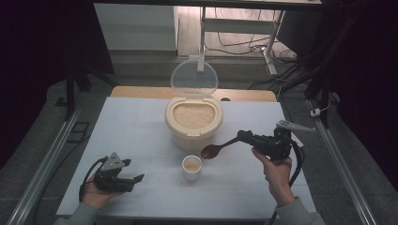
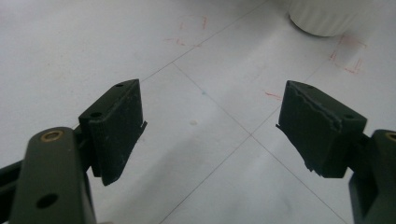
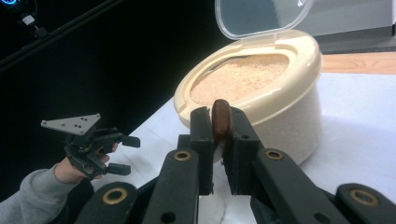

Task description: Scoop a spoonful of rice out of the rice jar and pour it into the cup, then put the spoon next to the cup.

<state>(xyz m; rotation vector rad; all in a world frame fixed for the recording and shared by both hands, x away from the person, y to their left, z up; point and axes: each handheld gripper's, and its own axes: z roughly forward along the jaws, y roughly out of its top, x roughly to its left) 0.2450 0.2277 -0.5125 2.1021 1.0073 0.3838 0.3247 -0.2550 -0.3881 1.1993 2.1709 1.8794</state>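
A cream rice container (image 1: 193, 123) stands near the middle of the white table (image 1: 141, 122), toward its far side, its clear lid (image 1: 194, 78) tipped up behind it and the grain (image 1: 194, 115) lying nearly level with the rim. Just in front of it, on the near side, sits a small white cup (image 1: 192, 167) with a little pale stuff at the bottom.

The right gripper (image 1: 244, 137) is held above the table to the right of the container, its jaws pinched on the handle of a brown wooden spoon (image 1: 218, 148). The spoon slants down to the left, so its bowl hangs just beside the container's base and just above and to the right of the cup. In the right gripper view the handle (image 3: 221, 117) stands edge-on between the two black jaws, with the container straight ahead.

The left gripper (image 1: 136, 180) rests low at the near left of the table, well apart from the cup, jaws spread wide with nothing between them; the left gripper view shows bare tabletop with faint red marks (image 2: 348, 56) in the gap
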